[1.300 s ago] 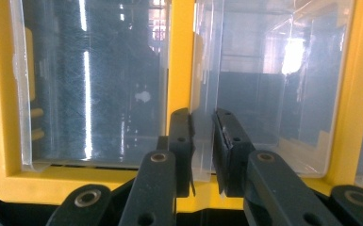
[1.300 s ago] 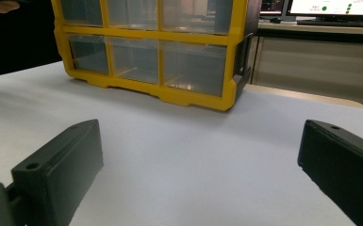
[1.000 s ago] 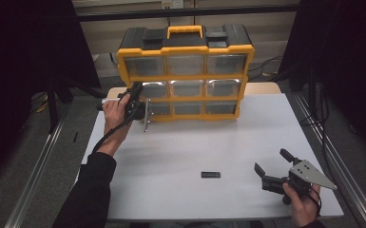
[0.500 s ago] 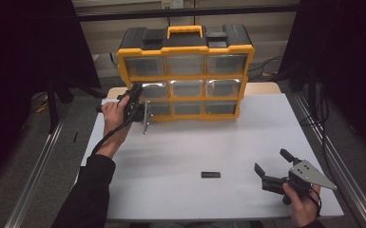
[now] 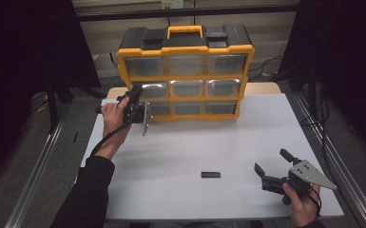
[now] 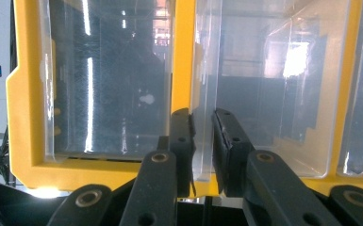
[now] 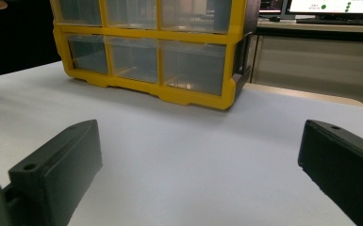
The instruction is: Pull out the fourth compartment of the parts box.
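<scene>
A yellow and black organizer with clear drawers stands upright at the back of the white table. My left gripper, rolled on its side, is at the organizer's left column. In the left gripper view my left gripper is shut on the thin clear lip of a drawer, beside a yellow divider. My right gripper rests low at the table's front right, open and holding nothing. The right gripper view looks between its wide-apart jaws toward the organizer.
A small flat black piece lies on the table a little left of the right gripper. Dark curtains and metal rails flank the table. A cable trails from the left gripper along the forearm.
</scene>
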